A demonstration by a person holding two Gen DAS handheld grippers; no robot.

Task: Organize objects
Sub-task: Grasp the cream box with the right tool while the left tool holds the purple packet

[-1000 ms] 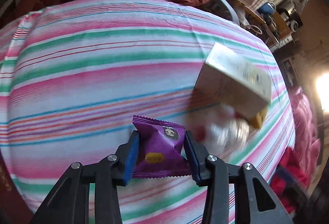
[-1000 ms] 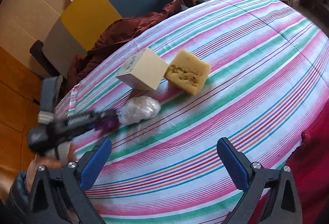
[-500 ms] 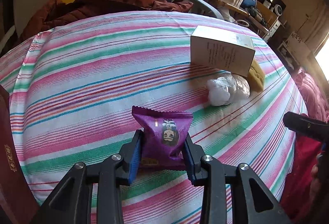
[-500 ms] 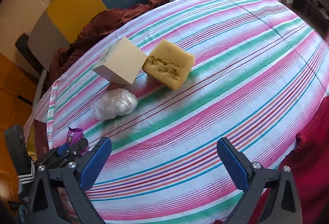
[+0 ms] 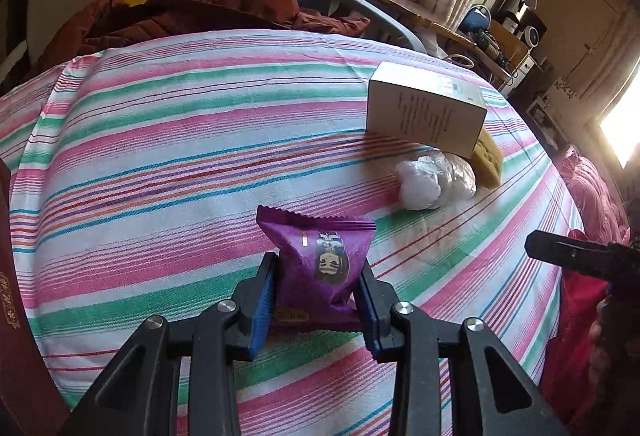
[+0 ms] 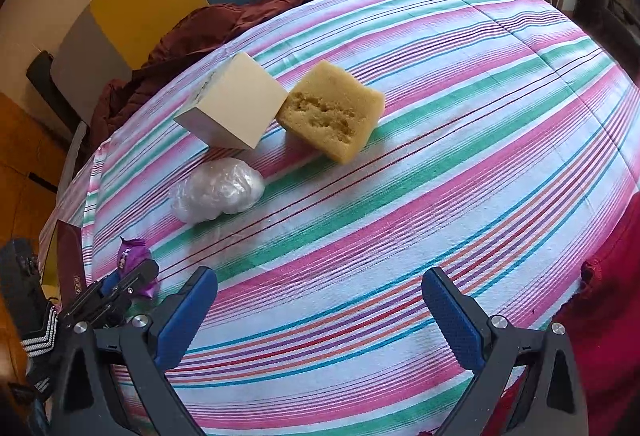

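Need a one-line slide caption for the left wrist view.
Left hand-held gripper shut on a purple snack packet above the striped cloth, with the white box beyond.

Striped tablecloth (image 6: 460, 139), cream box (image 6: 236, 111), yellow sponge (image 6: 332, 111), plastic bundle (image 6: 216, 189)

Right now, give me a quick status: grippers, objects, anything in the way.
Left gripper shut on purple snack packet. Right gripper open, empty, above striped cloth. Cream box, yellow sponge, clear plastic bundle clustered ahead.
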